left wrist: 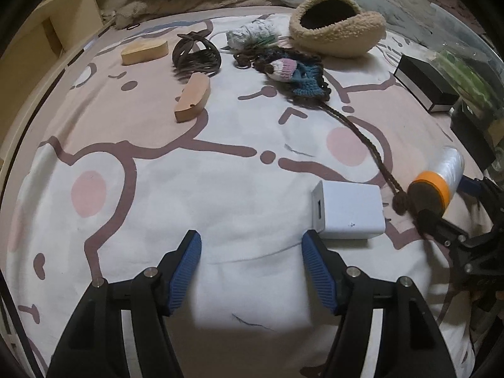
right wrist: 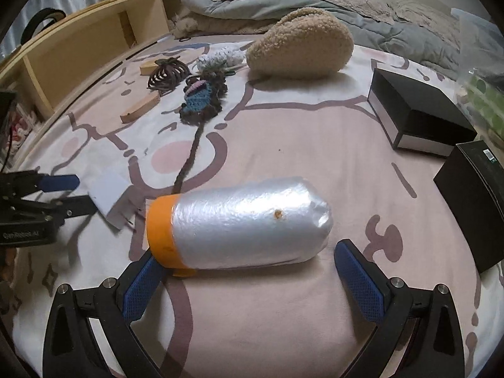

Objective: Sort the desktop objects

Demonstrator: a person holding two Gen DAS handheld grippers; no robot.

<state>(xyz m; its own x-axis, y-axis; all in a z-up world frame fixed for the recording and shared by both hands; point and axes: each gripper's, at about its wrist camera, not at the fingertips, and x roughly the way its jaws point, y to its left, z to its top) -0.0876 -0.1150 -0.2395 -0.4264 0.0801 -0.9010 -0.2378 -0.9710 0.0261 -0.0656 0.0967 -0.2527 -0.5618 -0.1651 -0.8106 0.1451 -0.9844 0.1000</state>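
My left gripper (left wrist: 252,252) is open over the cartoon bedsheet (left wrist: 189,189) with nothing between its blue pads. A white charger block (left wrist: 348,211) lies on the sheet just beyond its right fingertip. In the right wrist view my right gripper (right wrist: 249,256) stands wide open around a roll of clear film with an orange end (right wrist: 239,223), which lies crosswise on the sheet. Its left pad (right wrist: 145,283) is against the orange end; the right pad (right wrist: 359,277) stands clear of the roll. The charger (right wrist: 110,198) and the left gripper (right wrist: 78,193) show at the left edge.
Further back lie a crochet doll with a long cord (left wrist: 296,72), a brown claw clip (left wrist: 195,53), two wooden blocks (left wrist: 145,52) (left wrist: 192,97), white yarn (left wrist: 249,34) and a beige plush pouch (left wrist: 337,28). Black boxes (right wrist: 412,110) (right wrist: 472,201) stand right, a wooden shelf (right wrist: 78,47) left.
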